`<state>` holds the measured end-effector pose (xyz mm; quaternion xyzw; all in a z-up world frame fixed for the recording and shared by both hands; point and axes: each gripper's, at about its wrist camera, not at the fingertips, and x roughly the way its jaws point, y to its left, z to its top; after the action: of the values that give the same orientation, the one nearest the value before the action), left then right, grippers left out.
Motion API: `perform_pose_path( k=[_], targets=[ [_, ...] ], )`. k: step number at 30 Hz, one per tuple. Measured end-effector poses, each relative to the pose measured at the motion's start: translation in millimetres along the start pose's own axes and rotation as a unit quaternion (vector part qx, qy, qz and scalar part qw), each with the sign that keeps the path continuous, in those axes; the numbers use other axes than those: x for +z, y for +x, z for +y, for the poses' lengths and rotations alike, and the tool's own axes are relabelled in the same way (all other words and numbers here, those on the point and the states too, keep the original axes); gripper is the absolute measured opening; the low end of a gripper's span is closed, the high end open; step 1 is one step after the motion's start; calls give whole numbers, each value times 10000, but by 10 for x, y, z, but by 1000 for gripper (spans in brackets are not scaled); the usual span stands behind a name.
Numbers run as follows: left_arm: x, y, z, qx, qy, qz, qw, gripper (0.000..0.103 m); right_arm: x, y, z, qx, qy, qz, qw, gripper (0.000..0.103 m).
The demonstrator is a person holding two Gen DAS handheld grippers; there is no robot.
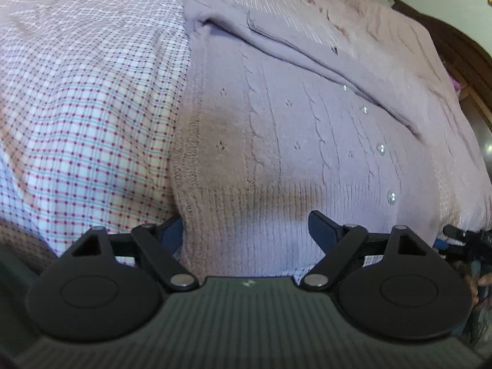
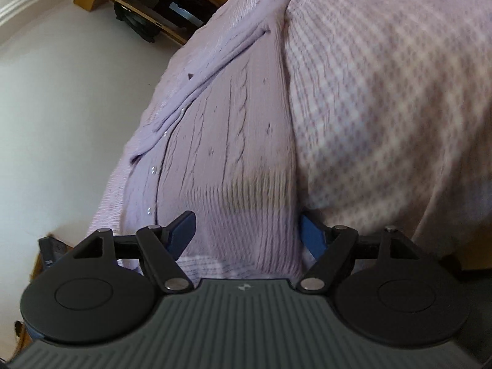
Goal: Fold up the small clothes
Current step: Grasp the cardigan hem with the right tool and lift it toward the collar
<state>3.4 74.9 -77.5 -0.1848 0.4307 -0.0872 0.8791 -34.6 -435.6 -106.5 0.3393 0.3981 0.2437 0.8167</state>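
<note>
Lilac cable-knit cardigan [image 1: 292, 129] (ribbed hem) seemingly between spread tongs [image 1: 246, 230].

In the left wrist view we see the cardigan [image 1: 276, 129] lying on the bedspread [image 1: 77, 107], which spreads toward nine o'clock; its hem sits between our left gripper [image 1: 246, 230] fingers at six o'clock, and a sleeve [image 1: 307, 52] lies across it toward one o'clock. In the right wrist view the hem sits between our right gripper [image 2: 247, 227] fingers, with a shelf [image 2: 147, 3] at eleven o'clock.
</note>
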Motion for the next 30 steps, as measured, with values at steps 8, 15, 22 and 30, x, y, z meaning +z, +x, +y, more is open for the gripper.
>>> perform_pose_path(
  k=[8,15,22,30],
  targets=[
    [-20,-52,-27,274,-5,-220,9994,42,-54,65,-8,-231,-76,-136,9996,28],
    [-65,-223,187,151,-310,-237,9991,18,-74,-165,-109,151,250,-512,9983,9],
    [-96,-368,236,17,-369,-354,9987,13,-37,-188,-33,196,203,-592,9978,9],
    [-21,-533,113,-241,-400,-569,9973,12,120,-212,178,412,108,-790,9960,8]
  ],
)
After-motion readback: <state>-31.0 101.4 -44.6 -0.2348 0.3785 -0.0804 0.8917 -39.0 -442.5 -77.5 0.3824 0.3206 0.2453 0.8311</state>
